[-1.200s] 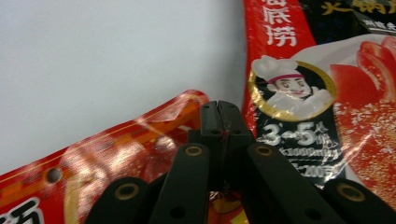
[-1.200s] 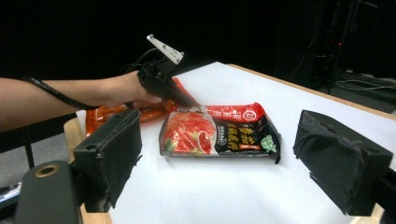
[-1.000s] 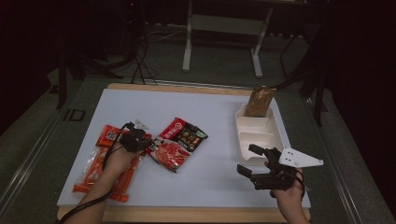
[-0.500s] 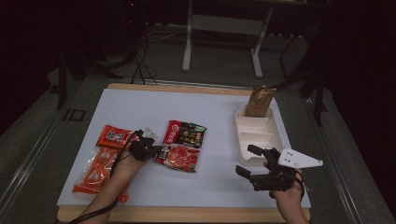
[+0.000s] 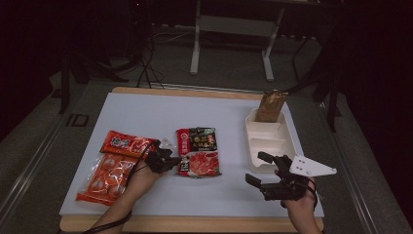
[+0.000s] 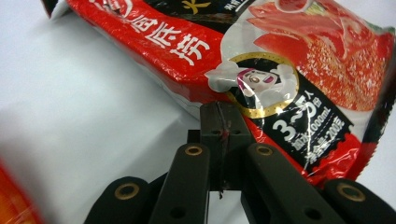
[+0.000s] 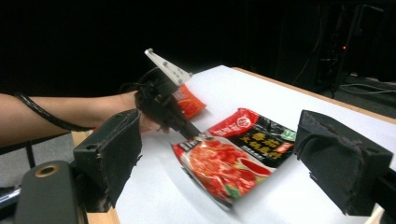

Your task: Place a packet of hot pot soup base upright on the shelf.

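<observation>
A red and black soup-base packet (image 5: 198, 152) lies near the middle of the white table. My left gripper (image 5: 171, 163) is shut on its lower left edge. In the left gripper view the closed jaws (image 6: 219, 122) pinch the rim of the packet (image 6: 289, 60). The right gripper view shows that left gripper (image 7: 194, 133) holding the packet's (image 7: 254, 135) near corner slightly raised. My right gripper (image 5: 254, 167) hovers open near the front right of the table, its wide-apart pads (image 7: 116, 154) holding nothing.
Two orange-red snack packets (image 5: 124, 144) (image 5: 104, 178) lie at the left, beside my left hand. A white compartment tray (image 5: 265, 146) sits at the right, with a brown bag (image 5: 271, 106) standing at its far end. The table's front edge (image 5: 195, 223) is close.
My left gripper has dragged the soup-base packet to the right, away from the orange packets, and the packet has turned more square to the table. The right gripper has stayed put.
</observation>
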`<state>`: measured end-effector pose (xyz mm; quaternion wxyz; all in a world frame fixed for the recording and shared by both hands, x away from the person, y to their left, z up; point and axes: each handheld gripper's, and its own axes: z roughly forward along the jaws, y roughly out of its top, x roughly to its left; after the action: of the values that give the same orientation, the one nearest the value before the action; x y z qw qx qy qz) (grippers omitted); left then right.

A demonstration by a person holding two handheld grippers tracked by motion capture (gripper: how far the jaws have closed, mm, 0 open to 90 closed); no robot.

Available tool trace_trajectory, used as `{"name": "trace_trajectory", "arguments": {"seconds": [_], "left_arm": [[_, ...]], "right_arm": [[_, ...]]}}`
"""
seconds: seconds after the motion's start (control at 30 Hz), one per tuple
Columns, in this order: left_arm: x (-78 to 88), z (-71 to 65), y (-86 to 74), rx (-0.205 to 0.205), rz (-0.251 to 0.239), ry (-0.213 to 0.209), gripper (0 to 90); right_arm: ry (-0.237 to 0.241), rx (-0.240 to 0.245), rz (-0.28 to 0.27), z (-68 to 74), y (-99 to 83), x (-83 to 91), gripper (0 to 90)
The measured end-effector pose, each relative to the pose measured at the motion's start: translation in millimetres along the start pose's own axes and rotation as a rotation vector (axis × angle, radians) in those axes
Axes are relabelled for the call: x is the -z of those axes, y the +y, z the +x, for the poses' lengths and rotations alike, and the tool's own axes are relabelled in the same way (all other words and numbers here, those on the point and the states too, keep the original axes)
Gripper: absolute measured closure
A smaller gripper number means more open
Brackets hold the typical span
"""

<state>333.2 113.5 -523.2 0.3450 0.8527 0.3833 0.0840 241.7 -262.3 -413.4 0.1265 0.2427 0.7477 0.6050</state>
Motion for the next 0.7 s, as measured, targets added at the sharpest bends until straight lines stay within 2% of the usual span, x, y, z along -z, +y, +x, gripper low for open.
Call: {"name": "trace_trajectory", "arguments": {"seconds": [0.07, 0.13, 0.2, 0.3, 0.33, 0.5, 0.57, 0.7], "left_arm": [[-2.6, -1.1, 3.1, -0.008, 0.006, 0.01, 90.0], [-3.1, 0.3, 4.1, 0.001, 0.01, 0.008, 90.0], [-3.5, 7.7, 4.4, 0.025, 0.02, 0.028, 90.0], [-1.9, 12.5, 5.6, 0.047, 0.005, 0.039, 90.0], [0.6, 16.2, 8.7, 0.068, -0.019, 0.06, 90.0], [3.4, 21.6, 20.5, 0.092, -0.068, 0.081, 89.5], [1.4, 23.1, 25.2, 0.105, -0.081, 0.078, 83.8], [-5.0, 26.9, 32.6, 0.122, -0.091, 0.105, 73.3]], "right_arm": [[-0.003, 0.004, 0.002, 0.0, -0.3, 0.0, 14.9], [-0.002, 0.004, 0.002, 0.0, -0.4, 0.2, 14.8], [-0.005, 0.007, 0.004, -0.2, -0.5, 2.0, 14.9], [-0.01, 0.007, 0.001, -1.3, -0.4, 4.5, 14.8], [-0.009, 0.005, 0.0, -1.6, -0.7, 5.2, 14.9], [-0.015, 0.003, 0.014, -2.3, -3.7, 7.8, 14.9], [-0.014, 0.0, 0.015, -2.8, -5.0, 7.9, 14.9], [-0.012, -0.004, 0.023, -3.1, -7.0, 7.8, 14.9]]}}
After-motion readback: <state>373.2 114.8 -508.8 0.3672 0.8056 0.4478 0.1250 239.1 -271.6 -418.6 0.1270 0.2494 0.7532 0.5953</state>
